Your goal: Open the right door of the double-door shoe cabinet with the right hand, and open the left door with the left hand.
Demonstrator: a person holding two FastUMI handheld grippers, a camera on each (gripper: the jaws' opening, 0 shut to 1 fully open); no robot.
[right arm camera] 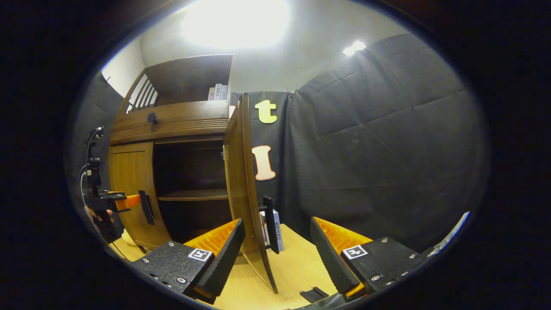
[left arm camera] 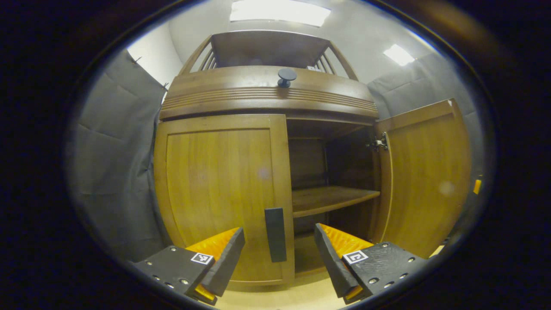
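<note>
I have the right door [left arm camera: 426,176] swung wide, edge-on in the right gripper view, and my right claw [right arm camera: 277,254] sits released with its fingers apart, the door's dark handle [right arm camera: 269,224] just ahead between them but not touched. So, as I judge it, half the job is done. The left door [left arm camera: 219,193] is shut against the shoe cabinet [left arm camera: 267,94], which stands on the pale desk [right arm camera: 297,262]. What matters next is its handle [left arm camera: 275,234]: a dark upright bar on the door's inner edge, long axis vertical, lying straight ahead of my left claw [left arm camera: 280,258] and centred between the spread fingers, near but apart. The left claw is also released, gripping nothing. I reckon I should ease forward, clench across the bar, then pull outward and leftward.
</note>
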